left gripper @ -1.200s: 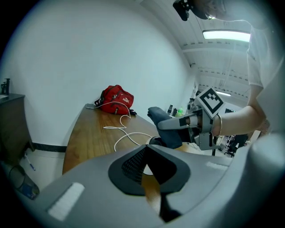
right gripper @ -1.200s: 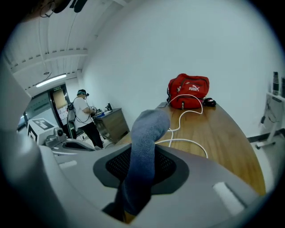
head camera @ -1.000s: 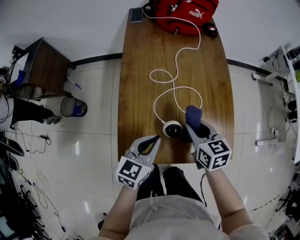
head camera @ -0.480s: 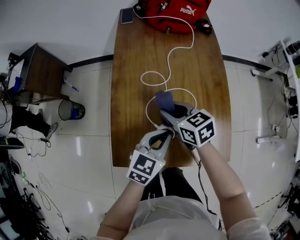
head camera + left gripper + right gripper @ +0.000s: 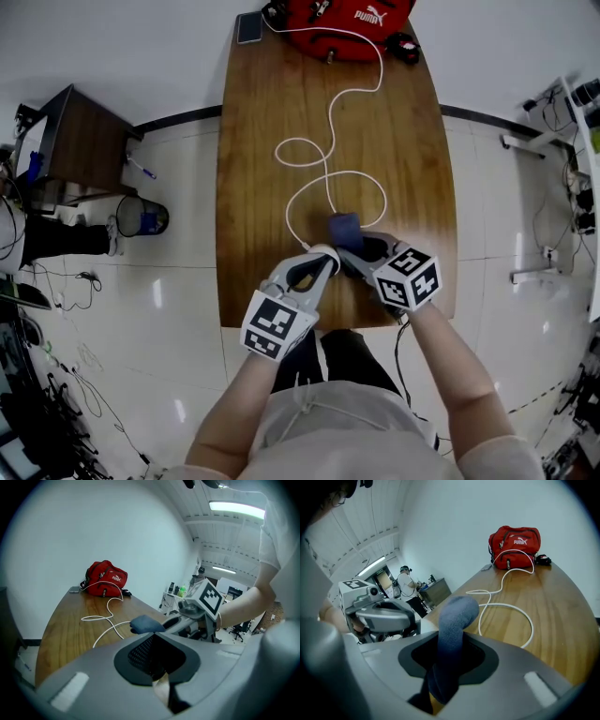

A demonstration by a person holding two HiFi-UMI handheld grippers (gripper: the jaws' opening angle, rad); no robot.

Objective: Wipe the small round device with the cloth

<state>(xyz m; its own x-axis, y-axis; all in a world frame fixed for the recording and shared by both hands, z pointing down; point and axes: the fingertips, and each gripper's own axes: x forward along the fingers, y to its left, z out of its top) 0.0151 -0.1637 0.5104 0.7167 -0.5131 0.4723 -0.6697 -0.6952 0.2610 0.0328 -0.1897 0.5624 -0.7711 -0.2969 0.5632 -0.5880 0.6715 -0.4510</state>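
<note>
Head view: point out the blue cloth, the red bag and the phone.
blue cloth (image 5: 344,228), head view, its bunched free end
red bag (image 5: 389,21), head view, fabric right of its logo
phone (image 5: 248,28), head view, middle of its face

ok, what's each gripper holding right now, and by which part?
Right gripper clamps the blue cloth by its lower end; the rest sticks out past the jaws. Left gripper looks shut on the small round device; which part can't be told.

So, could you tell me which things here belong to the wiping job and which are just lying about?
Job: cloth, in the right hand-held gripper; small round device.
Lying about: red bag, phone, white cable, bin.
</note>
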